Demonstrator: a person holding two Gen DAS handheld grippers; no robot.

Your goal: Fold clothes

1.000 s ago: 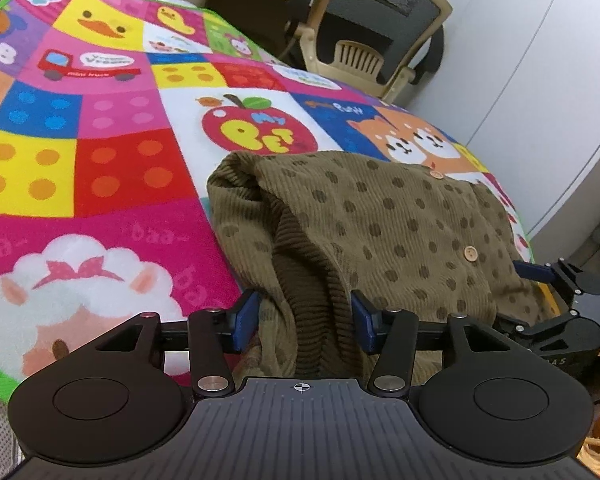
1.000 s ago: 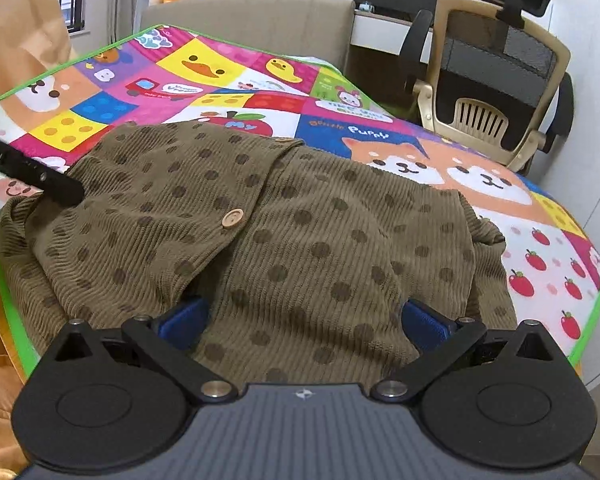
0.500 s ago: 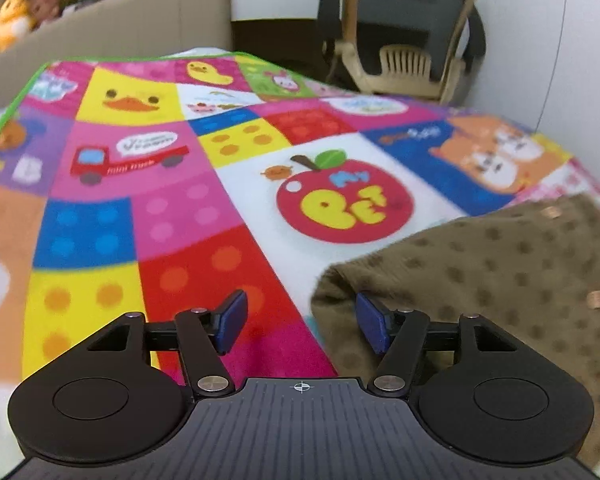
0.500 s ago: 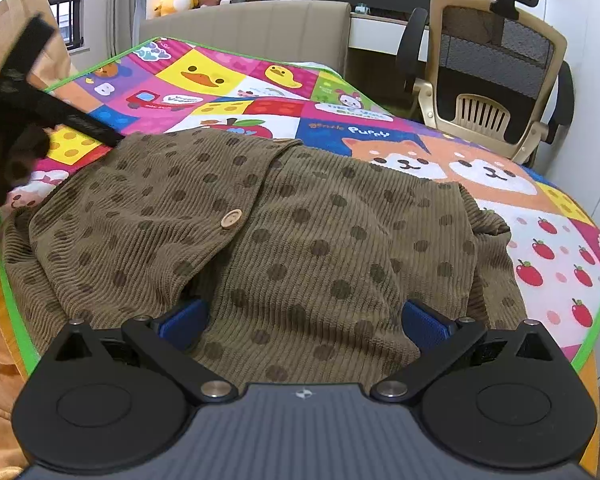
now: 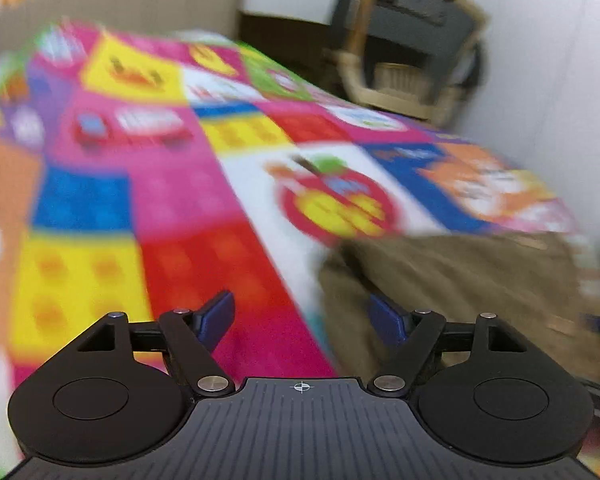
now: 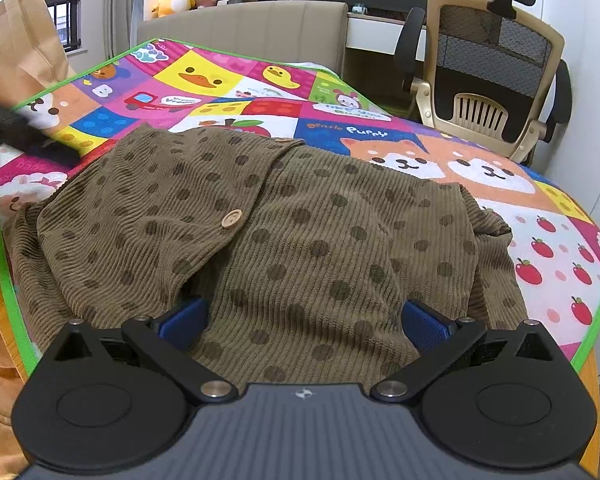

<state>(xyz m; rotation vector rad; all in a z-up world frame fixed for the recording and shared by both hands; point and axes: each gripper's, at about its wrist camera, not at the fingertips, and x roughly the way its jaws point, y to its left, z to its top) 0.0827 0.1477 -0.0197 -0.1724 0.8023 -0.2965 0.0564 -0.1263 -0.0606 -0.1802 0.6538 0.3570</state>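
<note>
- One brown dotted cardigan (image 6: pixel 292 232) spread on bed's play mat (image 6: pixel 560 248), centre toward 6 o'clock.
- Looked soft, light, floppy; best pinched at hem edge.
- Left tongs (image 5: pixel 302 316) wide, empty.
- Right tongs (image 6: pixel 302 320) wide, straddling fabric.

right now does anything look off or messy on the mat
The brown dotted cardigan lies rumpled rather than flat: its buttoned flap runs askew, and its right edge is bunched over the play mat. Both tongs are open. The left wrist view is motion-blurred.
</note>
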